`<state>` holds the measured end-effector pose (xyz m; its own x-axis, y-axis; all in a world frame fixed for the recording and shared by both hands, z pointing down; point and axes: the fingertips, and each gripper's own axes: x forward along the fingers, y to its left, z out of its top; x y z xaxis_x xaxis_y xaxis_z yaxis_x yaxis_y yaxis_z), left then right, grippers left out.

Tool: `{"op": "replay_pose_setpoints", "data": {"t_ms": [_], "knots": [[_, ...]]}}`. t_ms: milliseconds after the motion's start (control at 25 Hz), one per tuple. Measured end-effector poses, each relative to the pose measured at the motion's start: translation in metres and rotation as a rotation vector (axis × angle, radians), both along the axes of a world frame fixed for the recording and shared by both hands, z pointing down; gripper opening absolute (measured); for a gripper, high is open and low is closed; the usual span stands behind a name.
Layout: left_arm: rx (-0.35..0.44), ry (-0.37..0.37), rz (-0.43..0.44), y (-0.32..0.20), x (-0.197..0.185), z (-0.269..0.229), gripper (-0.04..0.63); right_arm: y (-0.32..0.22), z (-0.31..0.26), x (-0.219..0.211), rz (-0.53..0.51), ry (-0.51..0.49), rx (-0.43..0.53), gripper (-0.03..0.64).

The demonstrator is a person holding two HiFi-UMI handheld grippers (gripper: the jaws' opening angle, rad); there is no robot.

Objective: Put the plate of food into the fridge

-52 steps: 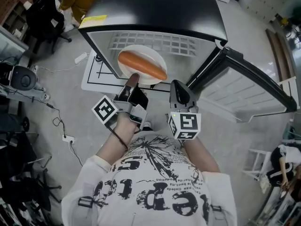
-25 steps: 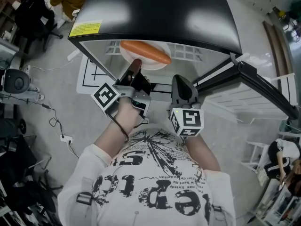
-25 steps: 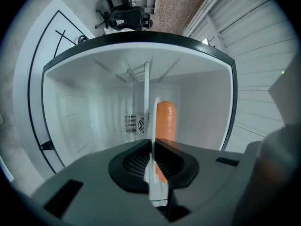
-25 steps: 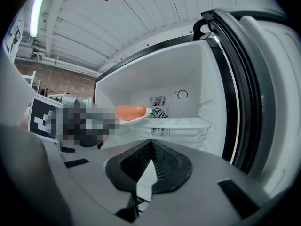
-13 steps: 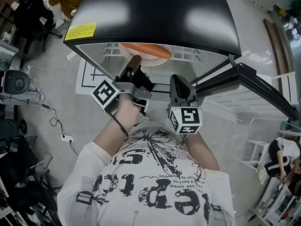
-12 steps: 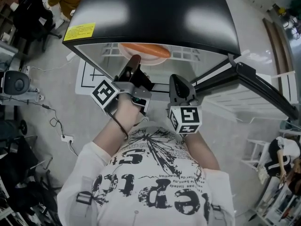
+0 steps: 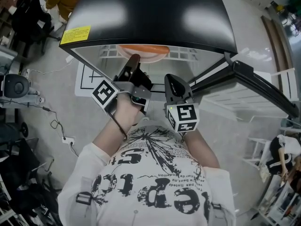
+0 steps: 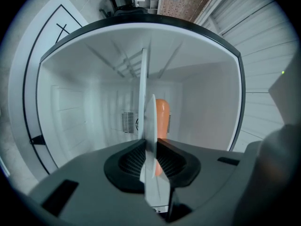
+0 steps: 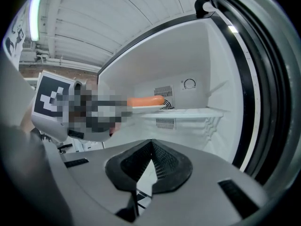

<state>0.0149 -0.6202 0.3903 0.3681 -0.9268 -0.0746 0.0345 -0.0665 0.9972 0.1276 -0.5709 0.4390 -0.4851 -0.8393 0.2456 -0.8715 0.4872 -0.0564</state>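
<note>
Bright even light, glare on the fridge top (image 7: pixel 155 13), fisheye-warped edges.

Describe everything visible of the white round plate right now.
The white round plate, thin-edged and plain, lies level inside the open black-topped fridge, apparently resting on the white shelf. An orange sausage lies on it. The left gripper has its fingers either side of the near rim, opening.

Ahead of the opening left fingers (image 8: pixel 131 160), the fridge (image 8: pixel 207 107) is free either side of the plate (image 8: pixel 151 121) between them; the shelf (image 8: pixel 143 79) splits it; the door (image 7: pixel 256 79) flanks the right fingers (image 9: pixel 164 166).
</note>
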Motion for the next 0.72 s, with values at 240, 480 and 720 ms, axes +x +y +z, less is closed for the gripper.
{"op": "replay_pose_setpoints", "data": {"t_ms": [240,480,720], "knots": [[0.085,-0.112,0.013,0.002,0.003,-0.013,0.123,0.001,-0.003,-0.006,-0.016,0.011,0.008,0.002],[0.173,-0.137,0.044,0.004,0.008,-0.027,0.249,0.004,-0.003,-0.006,-0.014,0.018,0.013,0.002],[0.122,-0.106,0.047,0.010,0.005,-0.013,0.289,0.014,-0.001,-0.005,-0.011,0.021,0.011,0.002]]}}
